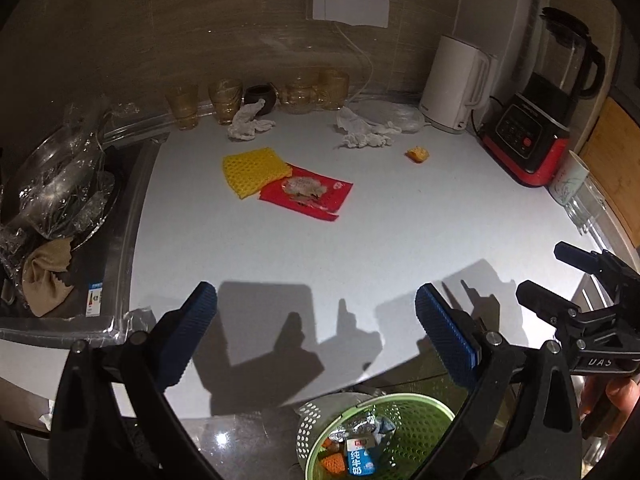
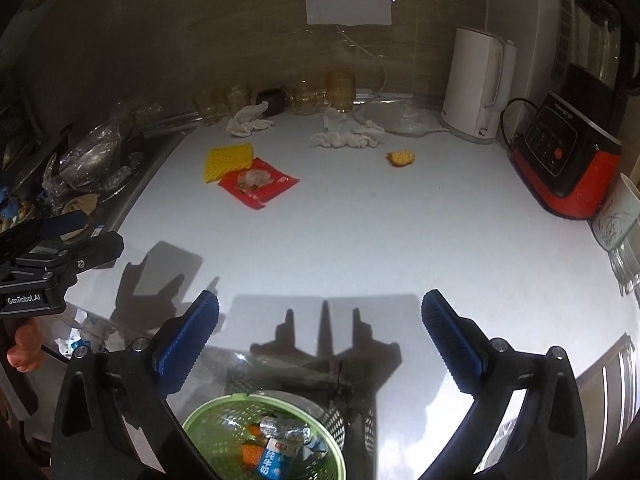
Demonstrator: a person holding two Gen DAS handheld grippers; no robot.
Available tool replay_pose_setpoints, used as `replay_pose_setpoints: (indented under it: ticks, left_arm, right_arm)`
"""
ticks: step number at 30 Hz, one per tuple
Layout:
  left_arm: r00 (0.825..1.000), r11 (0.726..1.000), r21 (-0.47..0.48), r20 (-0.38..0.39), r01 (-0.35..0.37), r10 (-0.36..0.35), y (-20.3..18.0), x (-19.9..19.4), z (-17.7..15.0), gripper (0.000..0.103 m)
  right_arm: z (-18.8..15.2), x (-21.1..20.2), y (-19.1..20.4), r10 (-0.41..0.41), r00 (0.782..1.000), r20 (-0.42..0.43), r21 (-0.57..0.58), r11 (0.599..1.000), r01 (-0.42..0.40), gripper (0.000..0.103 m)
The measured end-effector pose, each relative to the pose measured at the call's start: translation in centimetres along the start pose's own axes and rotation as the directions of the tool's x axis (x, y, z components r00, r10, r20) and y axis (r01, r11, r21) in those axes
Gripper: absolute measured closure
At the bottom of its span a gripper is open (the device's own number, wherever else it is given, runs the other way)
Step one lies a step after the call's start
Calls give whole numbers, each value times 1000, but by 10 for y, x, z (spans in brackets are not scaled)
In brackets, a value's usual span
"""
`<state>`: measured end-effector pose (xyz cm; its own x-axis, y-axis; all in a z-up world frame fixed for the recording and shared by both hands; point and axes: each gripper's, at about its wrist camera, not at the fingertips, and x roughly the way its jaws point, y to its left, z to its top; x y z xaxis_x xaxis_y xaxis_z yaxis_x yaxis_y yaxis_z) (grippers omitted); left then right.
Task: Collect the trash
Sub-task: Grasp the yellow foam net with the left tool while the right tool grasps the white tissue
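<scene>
My left fingers (image 1: pixel 316 330) are spread wide and hold nothing; my right fingers (image 2: pixel 320 336) likewise. Both hang over the near edge of the white surface (image 1: pixel 360 240), above the green bin (image 1: pixel 420 408) (a milk carton (image 1: pixel 360 458) lies inside). Far across lie the red wrapper (image 1: pixel 306 192) touching a yellow net (image 1: pixel 254 170), two crumpled tissues (image 1: pixel 248 122) and a peel scrap (image 1: pixel 418 155).

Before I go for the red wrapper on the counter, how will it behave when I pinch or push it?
The red wrapper lies flat and looks torn open, so it is probably thin, limp and very light. Flat on the smooth white counter, it may slide rather than lift. One corner overlaps the yellow foam net, which might shift along with it.
</scene>
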<state>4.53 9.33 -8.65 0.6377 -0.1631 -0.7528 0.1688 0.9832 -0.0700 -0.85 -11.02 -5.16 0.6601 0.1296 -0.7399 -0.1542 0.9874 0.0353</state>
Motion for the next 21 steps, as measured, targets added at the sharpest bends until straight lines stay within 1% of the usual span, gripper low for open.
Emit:
replay_pose_setpoints:
  ticks: [3,7,13,18,21]
  left_arm:
    - [1000,999,-36,4,-30,30,6,23,26,8]
    - [999,994,-106,-14,-38,37,19,63,57,8]
    - [995,984,-151,-20,-95,93,37,121,98,8]
    - [994,966,-238,-66,-96,83,59,175,121,8]
    - [990,957,-263,-95,-126,104,67,203,128,8]
  right_arm:
    - [27,25,-8,13,1000,-4,-29,999,-13,2]
    - [65,70,-19,28,1000,-14,-66,997,-29,2]
    - [119,147,-37,77,996,-33,-69,994,-79,2]
    - [160,209,-43,81,995,-55,-87,993,-85,2]
    - [178,242,-47,69,995,-67,-82,994,-74,2]
